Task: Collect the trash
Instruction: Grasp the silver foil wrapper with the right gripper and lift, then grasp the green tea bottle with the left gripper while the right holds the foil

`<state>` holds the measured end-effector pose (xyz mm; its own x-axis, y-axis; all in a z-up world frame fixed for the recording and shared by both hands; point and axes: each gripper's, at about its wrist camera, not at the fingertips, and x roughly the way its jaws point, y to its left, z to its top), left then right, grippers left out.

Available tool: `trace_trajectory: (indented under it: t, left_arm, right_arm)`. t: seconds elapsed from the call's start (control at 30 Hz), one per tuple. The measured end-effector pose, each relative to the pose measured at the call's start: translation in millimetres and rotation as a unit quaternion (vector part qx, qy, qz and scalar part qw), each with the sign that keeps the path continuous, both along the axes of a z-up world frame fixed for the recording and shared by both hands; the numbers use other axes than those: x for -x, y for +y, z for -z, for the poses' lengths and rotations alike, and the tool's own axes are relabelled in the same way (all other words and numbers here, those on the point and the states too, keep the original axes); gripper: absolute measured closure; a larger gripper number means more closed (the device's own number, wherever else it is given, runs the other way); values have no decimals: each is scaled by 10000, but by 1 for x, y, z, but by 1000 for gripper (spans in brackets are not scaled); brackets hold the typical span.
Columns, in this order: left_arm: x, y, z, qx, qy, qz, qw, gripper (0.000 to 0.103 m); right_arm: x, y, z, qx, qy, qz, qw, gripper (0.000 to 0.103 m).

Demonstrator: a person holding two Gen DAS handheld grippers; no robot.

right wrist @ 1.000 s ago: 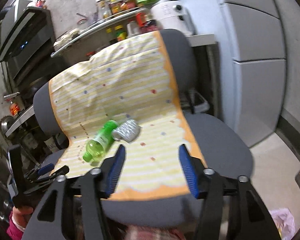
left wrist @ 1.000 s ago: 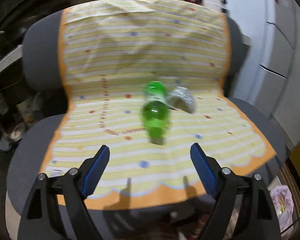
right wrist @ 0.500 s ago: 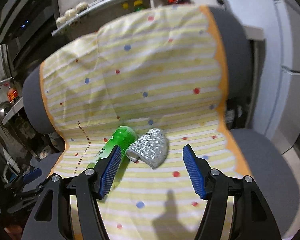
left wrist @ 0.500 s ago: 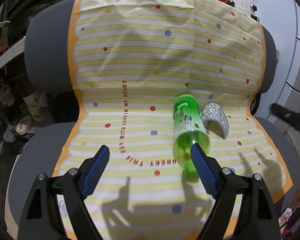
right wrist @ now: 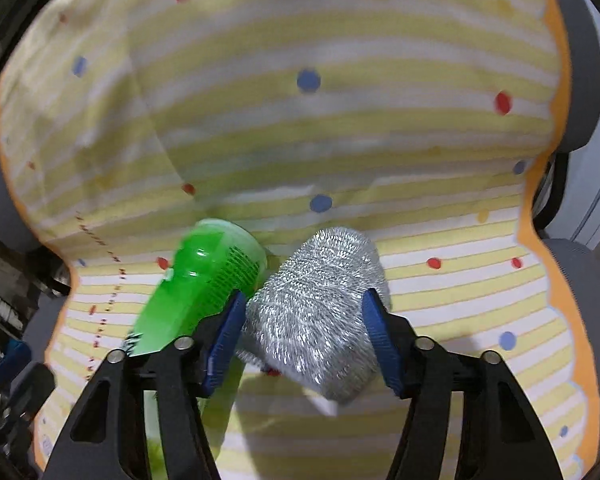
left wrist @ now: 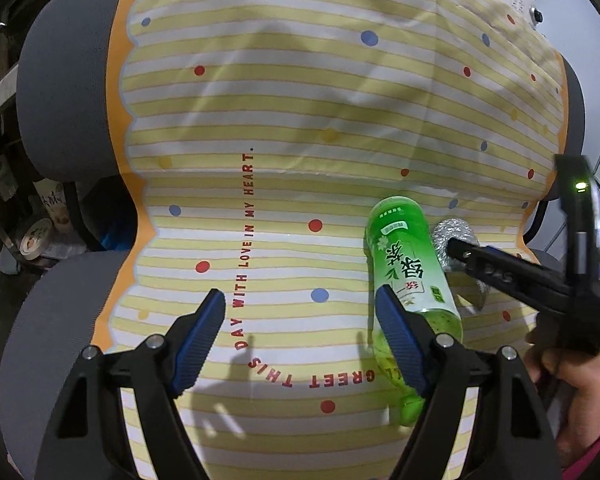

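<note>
A grey chair [left wrist: 60, 92] is wearing a yellow striped cloth [left wrist: 300, 120]. On its seat a green bottle [left wrist: 408, 264] is lying on its side, touching a silver crumpled can [right wrist: 316, 308]. The right gripper [right wrist: 304, 332] is closing, its fingers straddling the can. The left gripper [left wrist: 300, 332] is narrowing too, fingers apart and empty, one beside the bottle.

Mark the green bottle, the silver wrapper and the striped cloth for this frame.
green bottle [left wrist: 410, 264], left wrist view, on its printed label.
silver wrapper [right wrist: 312, 304], right wrist view, on its crinkled middle, between the right gripper's closing jaws.
striped cloth [left wrist: 300, 120], left wrist view, on the bare part over the chair back.
</note>
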<state>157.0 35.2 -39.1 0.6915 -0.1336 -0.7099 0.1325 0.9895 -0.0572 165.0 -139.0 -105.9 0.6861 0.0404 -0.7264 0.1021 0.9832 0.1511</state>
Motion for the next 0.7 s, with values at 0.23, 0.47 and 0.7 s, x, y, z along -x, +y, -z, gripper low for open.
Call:
trace_trajectory:
  t: [0.23,0.47,0.7]
  left_arm:
    - [5,-11,-7,14,-87,216,9997,28]
    - [4,-43,-22,-19,-50,660,9978,26]
    - [-29,-81,-9,10,423,905,9950,24]
  right_arm:
    - [25,-12,-12,-110,-237,-160,9995,94]
    - [102,-42,-53,235,-679,-191,9972,94]
    - [160,-65,-62,340,-901,47,9953,94]
